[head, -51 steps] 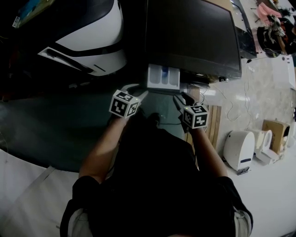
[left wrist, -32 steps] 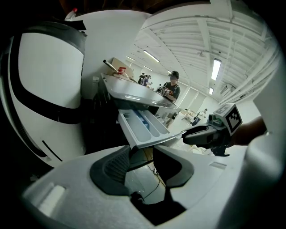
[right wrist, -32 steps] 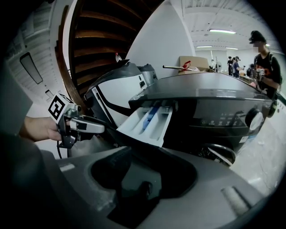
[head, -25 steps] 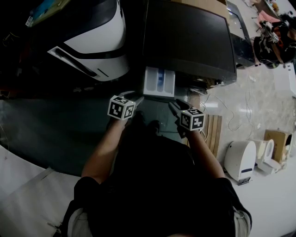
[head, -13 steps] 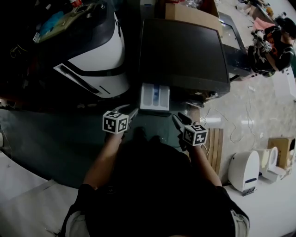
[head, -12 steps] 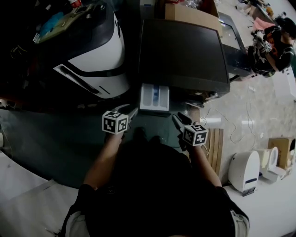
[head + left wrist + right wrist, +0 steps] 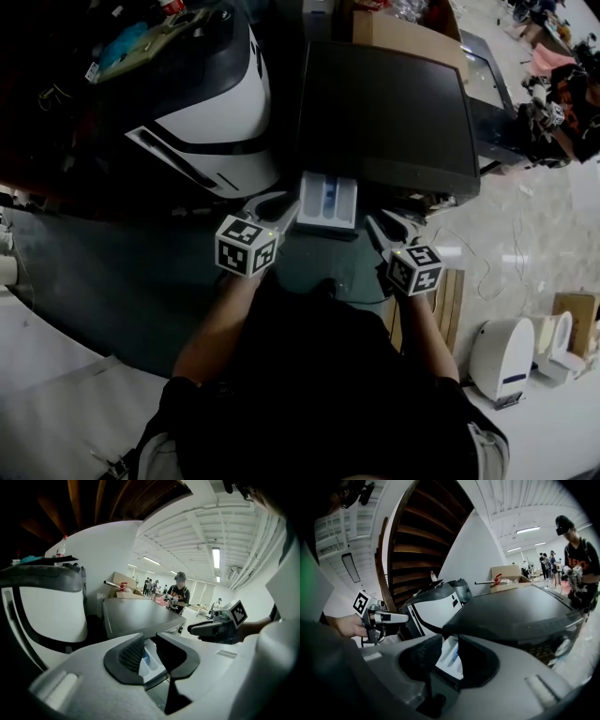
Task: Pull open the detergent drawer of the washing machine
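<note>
The dark-topped washing machine (image 7: 389,112) has its white detergent drawer (image 7: 328,202) pulled out toward me, with a blue insert inside. My left gripper (image 7: 281,211) hangs at the drawer's left front corner, and my right gripper (image 7: 382,225) off its right front corner. Neither touches the drawer. In the left gripper view the drawer (image 7: 149,663) shows through the narrow gap of my left gripper (image 7: 150,641), farther off. The right gripper view shows the same drawer (image 7: 453,658) beyond my right gripper (image 7: 449,644). Both pairs of jaws are closing with nothing between them.
A white-and-black appliance (image 7: 202,122) stands left of the washer, and a cardboard box (image 7: 398,33) sits behind it. On the floor at the right lie a wooden pallet (image 7: 448,295) and white devices (image 7: 502,352). A person (image 7: 574,559) stands beyond the washer.
Both grippers have risen toward my head and their jaws have narrowed. The drawer stays pulled out.
</note>
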{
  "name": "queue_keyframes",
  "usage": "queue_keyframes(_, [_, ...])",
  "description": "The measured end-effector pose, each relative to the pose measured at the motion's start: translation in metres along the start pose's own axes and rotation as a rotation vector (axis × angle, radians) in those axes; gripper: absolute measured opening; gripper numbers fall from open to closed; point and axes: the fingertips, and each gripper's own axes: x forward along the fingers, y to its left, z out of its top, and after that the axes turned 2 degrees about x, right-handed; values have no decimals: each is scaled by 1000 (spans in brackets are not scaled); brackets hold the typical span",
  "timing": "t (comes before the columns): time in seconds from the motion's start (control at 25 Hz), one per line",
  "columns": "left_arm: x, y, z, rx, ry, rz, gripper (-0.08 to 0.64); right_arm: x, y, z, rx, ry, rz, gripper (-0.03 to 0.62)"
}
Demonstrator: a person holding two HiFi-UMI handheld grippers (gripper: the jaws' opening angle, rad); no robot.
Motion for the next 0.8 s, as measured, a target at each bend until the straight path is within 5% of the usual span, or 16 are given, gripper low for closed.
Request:
queue_keyframes(0.44, [-45, 55, 87, 162, -135, -19, 57, 26, 48, 92, -43, -165, -33, 40])
queue_keyframes(0.8, [-70, 81, 147, 260, -234, -43, 40, 50, 127, 166, -234, -247, 32, 3])
